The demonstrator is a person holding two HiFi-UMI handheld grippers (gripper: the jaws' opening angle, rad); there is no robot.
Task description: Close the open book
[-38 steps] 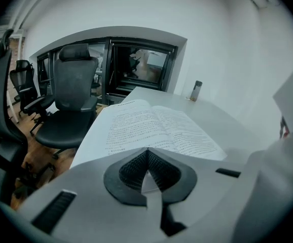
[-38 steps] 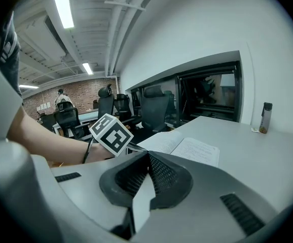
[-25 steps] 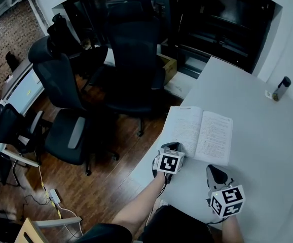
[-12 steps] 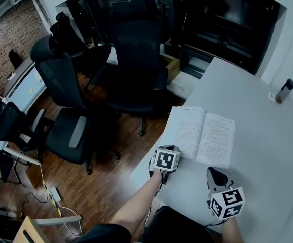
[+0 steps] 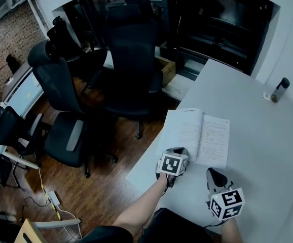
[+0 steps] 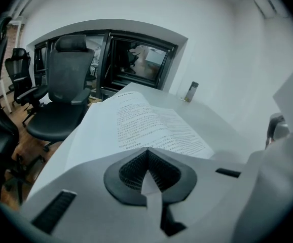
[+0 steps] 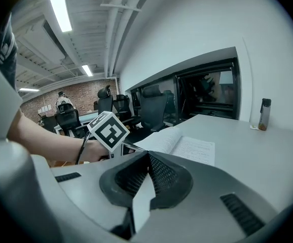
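Observation:
The open book [image 5: 199,134] lies flat on the grey table [image 5: 268,151], its printed pages facing up; it also shows in the left gripper view [image 6: 146,120] and the right gripper view [image 7: 187,145]. My left gripper [image 5: 179,151] is at the near edge of the book's left page, jaws closed together [image 6: 147,151]. The jaw tips hide whether any paper sits between them. My right gripper [image 5: 215,173] hovers shut and holds nothing [image 7: 147,153], a little nearer to me than the book's right page. The left gripper's marker cube [image 7: 108,130] shows to its left.
A dark bottle [image 5: 278,90] stands at the table's far right by the wall. Black office chairs [image 5: 131,59] crowd the wooden floor left of the table. The table's left edge [image 5: 151,156] runs just beside the left gripper.
My left gripper first drifted left off the book's corner, then came back right and forward onto the near edge of the left page. The right gripper stayed put.

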